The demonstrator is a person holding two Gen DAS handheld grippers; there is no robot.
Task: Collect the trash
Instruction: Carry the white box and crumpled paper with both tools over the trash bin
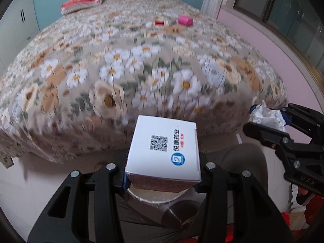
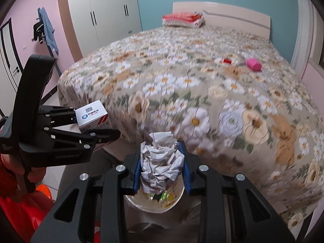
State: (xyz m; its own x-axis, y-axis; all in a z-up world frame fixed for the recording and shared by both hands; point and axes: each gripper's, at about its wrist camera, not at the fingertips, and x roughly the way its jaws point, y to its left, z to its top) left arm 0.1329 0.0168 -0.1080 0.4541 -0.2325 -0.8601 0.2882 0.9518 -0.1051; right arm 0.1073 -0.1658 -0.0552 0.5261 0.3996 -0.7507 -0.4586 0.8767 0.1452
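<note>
Left gripper (image 1: 162, 179) clamped on a white box (image 1: 164, 148) with a QR code and blue logo on its top face; jaws partly closed, pads pressed against both sides of the box. Seen from the right wrist, the same box (image 2: 92, 115) sits in the left gripper (image 2: 95, 125) at the left of the scene, off the near left corner of the bed (image 2: 202, 93). Right gripper (image 2: 162, 167) clamped on a crumpled ball of white paper (image 2: 160, 160), blue pads tight on either side, jaws narrow. From the left wrist the paper ball (image 1: 267, 117) shows at the right, held in the right gripper (image 1: 269, 119). Directly below both loads, a round bin (image 2: 131, 199) with a pale rim, close to the near edge of the bed; coloured wrappers (image 2: 162, 196) visible inside under the paper. From the left wrist only the bin (image 1: 154, 199) rim peeks out under the box. Bed covered in a floral spread, blurred. Far out on it, towards the right, a pink object (image 2: 253, 64) and a small red object (image 2: 227, 60) lie near each other. Folded red-and-white bedding (image 2: 182, 19) at the headboard. White wardrobe (image 2: 105, 14) far left. A hand (image 2: 30, 174) grips the left gripper's handle.
</note>
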